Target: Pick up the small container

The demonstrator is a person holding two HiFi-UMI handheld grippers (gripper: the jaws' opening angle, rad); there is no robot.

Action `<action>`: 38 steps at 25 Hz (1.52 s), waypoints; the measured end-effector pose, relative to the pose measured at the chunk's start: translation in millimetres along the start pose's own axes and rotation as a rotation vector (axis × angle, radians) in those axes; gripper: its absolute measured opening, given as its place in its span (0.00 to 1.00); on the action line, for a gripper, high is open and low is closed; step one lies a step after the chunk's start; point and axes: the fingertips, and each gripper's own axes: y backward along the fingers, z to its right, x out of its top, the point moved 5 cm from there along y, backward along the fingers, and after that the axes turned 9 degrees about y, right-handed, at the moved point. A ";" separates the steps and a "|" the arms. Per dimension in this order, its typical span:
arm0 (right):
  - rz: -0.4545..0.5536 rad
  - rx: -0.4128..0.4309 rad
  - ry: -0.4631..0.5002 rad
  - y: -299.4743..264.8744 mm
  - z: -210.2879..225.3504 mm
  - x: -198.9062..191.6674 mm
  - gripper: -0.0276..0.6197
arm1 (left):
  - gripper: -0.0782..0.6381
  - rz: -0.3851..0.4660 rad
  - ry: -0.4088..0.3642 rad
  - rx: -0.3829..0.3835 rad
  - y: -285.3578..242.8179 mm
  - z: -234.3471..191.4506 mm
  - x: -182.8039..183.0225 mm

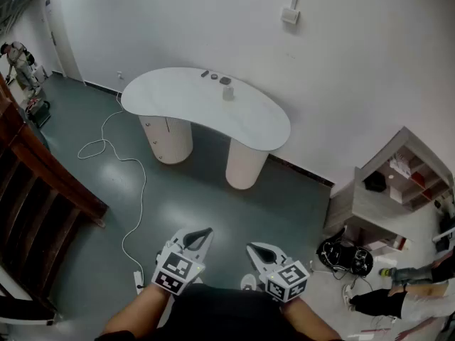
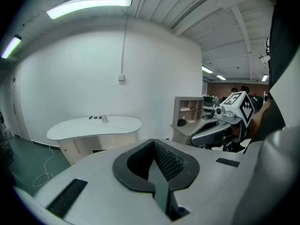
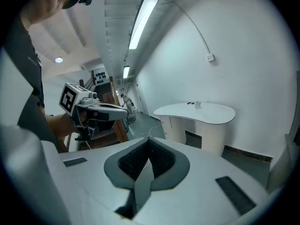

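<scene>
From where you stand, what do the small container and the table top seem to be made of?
Small container: pale and see-through looking, perhaps clear plastic or glass; it is too small to be sure.
Table top: smooth white surface, likely painted or laminated board, with a soft sheen and no visible grain.

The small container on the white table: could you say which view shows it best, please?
The head view: the small container stands clear on the table, seen from above. Both gripper views show it only as a distant speck.
</scene>
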 end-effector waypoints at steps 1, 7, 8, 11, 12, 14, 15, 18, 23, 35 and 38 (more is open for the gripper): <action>-0.001 -0.001 0.001 -1.5 -0.4 0.6 0.04 | 0.13 0.001 0.000 -0.001 0.3 -1.6 0.0; -0.011 -0.003 0.007 -7.0 -2.8 3.2 0.04 | 0.13 0.009 0.003 -0.002 1.5 -8.5 -0.2; -0.013 -0.002 0.007 -8.3 -3.3 3.9 0.04 | 0.13 0.011 0.002 -0.004 1.6 -10.2 0.2; -0.015 0.004 0.000 -14.5 -6.9 5.2 0.04 | 0.13 0.017 -0.002 -0.007 2.1 -16.8 0.0; -0.017 0.004 -0.002 -17.2 -9.3 5.1 0.04 | 0.13 0.016 -0.003 -0.009 2.9 -19.4 -1.2; -0.025 0.002 0.001 -23.9 -15.5 5.0 0.04 | 0.13 0.013 -0.005 -0.014 5.7 -25.6 -4.4; -0.031 0.000 0.006 -27.8 -18.6 5.0 0.04 | 0.13 0.011 -0.007 -0.017 7.4 -29.1 -5.8; -0.039 -0.004 0.018 -40.3 -27.1 7.1 0.04 | 0.13 -0.004 -0.020 -0.025 14.0 -40.0 -10.6; -0.022 -0.017 0.013 -65.3 -48.6 17.6 0.04 | 0.13 -0.032 -0.052 -0.020 35.0 -68.2 -22.6; -0.038 -0.044 -0.004 -104.4 -68.5 26.0 0.04 | 0.13 -0.035 -0.011 -0.029 61.5 -111.4 -42.1; -0.035 -0.038 0.003 -116.4 -64.3 30.0 0.04 | 0.13 -0.033 -0.007 -0.023 58.5 -121.9 -42.6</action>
